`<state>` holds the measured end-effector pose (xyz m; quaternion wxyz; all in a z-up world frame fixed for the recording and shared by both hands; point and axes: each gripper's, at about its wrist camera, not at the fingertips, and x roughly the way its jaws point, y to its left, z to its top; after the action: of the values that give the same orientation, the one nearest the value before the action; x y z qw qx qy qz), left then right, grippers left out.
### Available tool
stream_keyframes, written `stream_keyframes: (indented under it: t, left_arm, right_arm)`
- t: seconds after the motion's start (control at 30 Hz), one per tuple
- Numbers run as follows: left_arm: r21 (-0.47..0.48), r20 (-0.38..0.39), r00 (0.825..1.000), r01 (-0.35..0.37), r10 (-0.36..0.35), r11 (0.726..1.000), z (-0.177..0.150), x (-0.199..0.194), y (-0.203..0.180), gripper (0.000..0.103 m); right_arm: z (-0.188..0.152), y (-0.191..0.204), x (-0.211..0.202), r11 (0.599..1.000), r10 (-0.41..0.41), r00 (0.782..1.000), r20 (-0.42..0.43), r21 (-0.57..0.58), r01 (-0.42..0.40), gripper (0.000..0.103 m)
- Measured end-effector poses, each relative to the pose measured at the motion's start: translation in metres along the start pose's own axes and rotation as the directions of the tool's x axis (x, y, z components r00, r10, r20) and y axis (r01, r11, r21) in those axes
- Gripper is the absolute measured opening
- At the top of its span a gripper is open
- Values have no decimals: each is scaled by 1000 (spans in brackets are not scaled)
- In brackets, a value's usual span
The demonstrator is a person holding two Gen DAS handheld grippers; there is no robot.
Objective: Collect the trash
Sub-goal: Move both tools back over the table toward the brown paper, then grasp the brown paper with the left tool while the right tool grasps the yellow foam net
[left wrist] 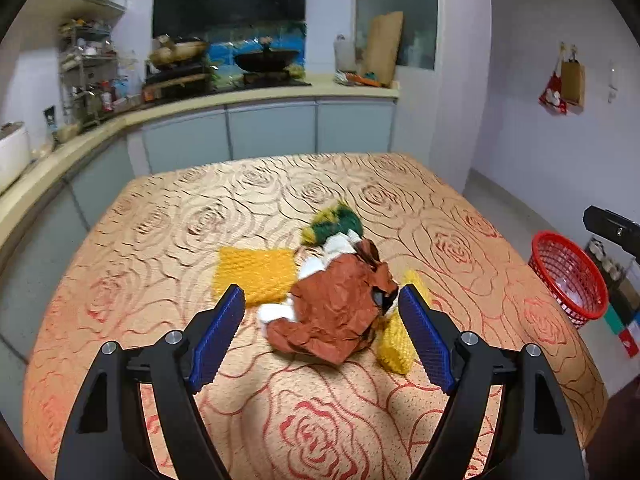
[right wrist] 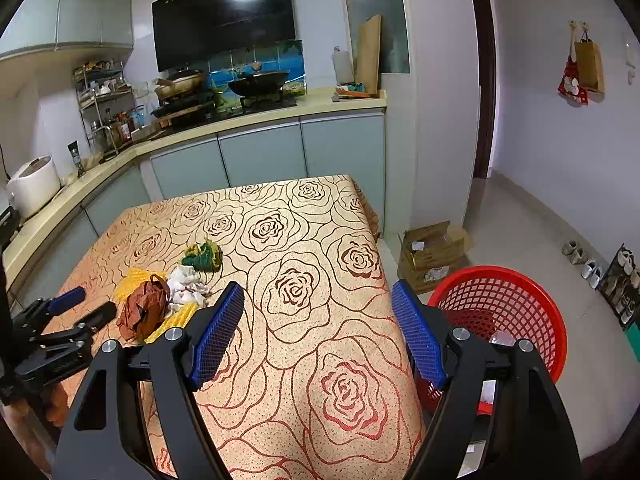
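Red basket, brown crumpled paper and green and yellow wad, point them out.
red basket (right wrist: 520,280): right wrist view, far rim.
brown crumpled paper (left wrist: 340,308): left wrist view, its middle.
green and yellow wad (left wrist: 340,224): left wrist view, green part.

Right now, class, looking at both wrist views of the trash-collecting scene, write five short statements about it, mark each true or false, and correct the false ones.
1. The left gripper is open, with the crumpled brown paper lying ahead of its fingers. True.
2. The red basket stands on the table. False: it stands on the floor beside the table.
3. The right gripper holds a piece of trash. False: it is open, with only tablecloth and basket seen between its fingers.
4. A flat yellow foam net lies beside the brown paper. True.
5. The green and yellow scrap is already in the basket. False: it lies on the table.
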<state>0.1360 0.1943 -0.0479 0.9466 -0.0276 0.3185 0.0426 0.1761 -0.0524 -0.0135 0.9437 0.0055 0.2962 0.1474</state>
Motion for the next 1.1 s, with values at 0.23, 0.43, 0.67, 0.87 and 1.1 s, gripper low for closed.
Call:
stream_keyframes:
  t: [0.23,0.43,0.67,0.87,1.1]
  left_arm:
    - [-16,-48,998,43,-44,999,2,34,0,76]
    - [-42,-69,994,83,-86,996,2,50,3,76]
    - [-41,-62,994,86,-89,995,-2,53,5,56]
    - [-48,-47,994,94,-96,994,-6,45,11,51]
    - [-79,24,998,66,-64,995,-2,12,29,51]
  right_arm:
    - [-1,-6,11,1000,-16,1000,-24,11,17,74]
    - [-3,-4,21,1000,-16,999,-43,9,16,74]
    - [-8,10,35,1000,13,997,-77,-7,-14,74]
    - [-12,28,40,998,50,994,-95,-29,-53,74]
    - [-18,48,44,993,93,988,-120,-55,-100,74]
